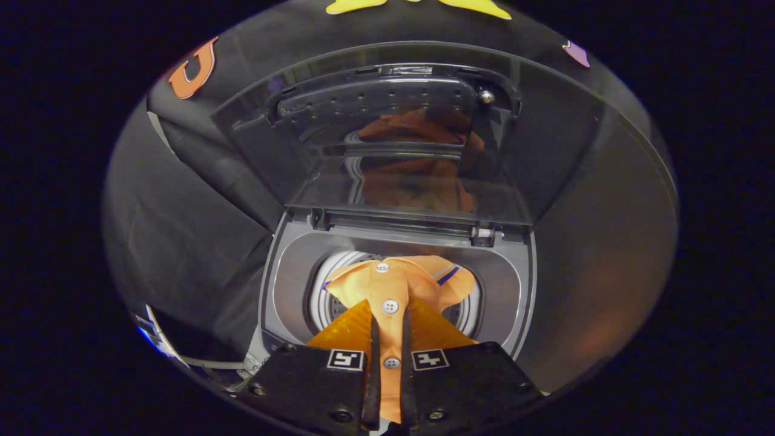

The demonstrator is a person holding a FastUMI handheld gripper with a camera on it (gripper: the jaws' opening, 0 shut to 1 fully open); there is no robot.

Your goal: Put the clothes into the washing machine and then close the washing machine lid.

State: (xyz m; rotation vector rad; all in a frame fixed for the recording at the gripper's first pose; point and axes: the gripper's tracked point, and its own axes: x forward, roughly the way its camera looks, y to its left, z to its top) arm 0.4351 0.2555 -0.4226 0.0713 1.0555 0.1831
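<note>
Washer (284, 284) lid (387, 145) up, claw (388, 339) clamped on orange shirt (393, 284) over drum

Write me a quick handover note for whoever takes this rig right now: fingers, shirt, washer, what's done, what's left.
Gripper: fingers shut on the shirt, pinching its button strip between them.
Shirt: orange, hanging from the fingers over the drum, collar end over the opening just ahead; how far it has gone in cannot be told.
Washer: lid up, standing open behind the drum.
Done: shirt picked up and brought over the opening.
Left: lower the shirt in, let go, close the lid.
</note>
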